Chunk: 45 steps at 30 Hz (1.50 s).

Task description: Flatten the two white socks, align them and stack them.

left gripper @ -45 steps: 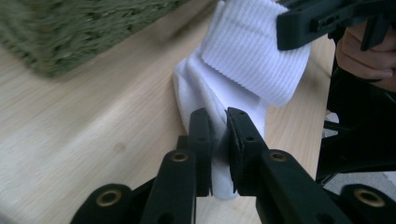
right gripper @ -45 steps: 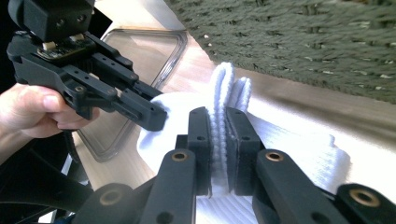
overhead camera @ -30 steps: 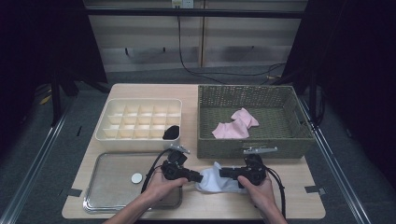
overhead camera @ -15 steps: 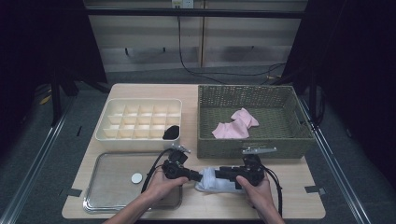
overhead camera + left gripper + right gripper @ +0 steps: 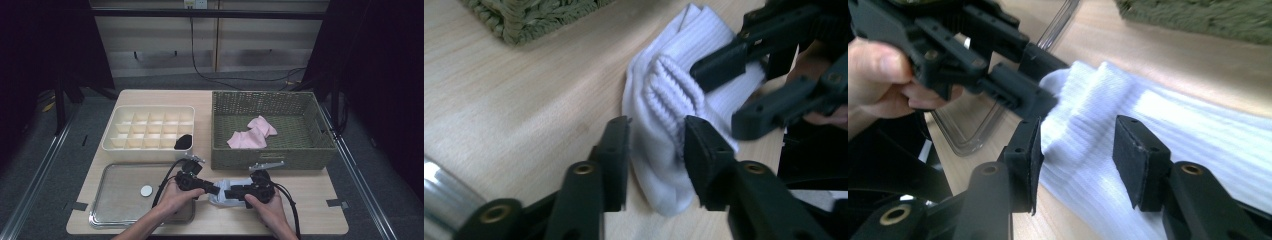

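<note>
Lying flat on the wooden table, the white sock runs lengthwise between the grippers; left gripper and right gripper straddle opposite ends, jaws apart.

From above, both tools cover most of the white sock, so its outline stays unclear. In the right tool view the sock's far end runs off the picture's right edge and blurs. The small round thing on the metal tray is too small to identify.
</note>
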Tool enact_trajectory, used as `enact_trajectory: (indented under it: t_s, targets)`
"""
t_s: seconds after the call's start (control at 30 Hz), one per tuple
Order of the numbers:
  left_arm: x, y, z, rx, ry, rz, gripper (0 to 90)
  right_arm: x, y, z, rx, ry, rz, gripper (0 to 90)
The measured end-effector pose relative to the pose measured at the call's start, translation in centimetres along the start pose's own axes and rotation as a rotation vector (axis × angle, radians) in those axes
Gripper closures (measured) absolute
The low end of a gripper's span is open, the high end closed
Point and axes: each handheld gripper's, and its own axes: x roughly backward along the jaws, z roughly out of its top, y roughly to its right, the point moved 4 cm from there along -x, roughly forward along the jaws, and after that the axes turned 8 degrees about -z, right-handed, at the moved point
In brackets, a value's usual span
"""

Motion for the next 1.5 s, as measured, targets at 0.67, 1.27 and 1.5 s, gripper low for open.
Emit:
enact_trajectory:
  t_s: [0.67,1.27,1.5]
  targets:
    - [-0.4,-0.1,-0.1,-0.020,-0.024,0.057,81.5,-0.4,-0.7,0.2,-0.007,0.057,0.022,85.6]
    - [0.3,-0.2,-0.4,-0.013,-0.024,0.021,73.5,1.1,-0.8,0.4,-0.002,0.066,0.021,63.1]
    - [0.4,-0.1,-0.7,-0.006,-0.022,0.027,75.8,4.6,1.3,0.4,-0.037,0.091,-0.075,64.5]
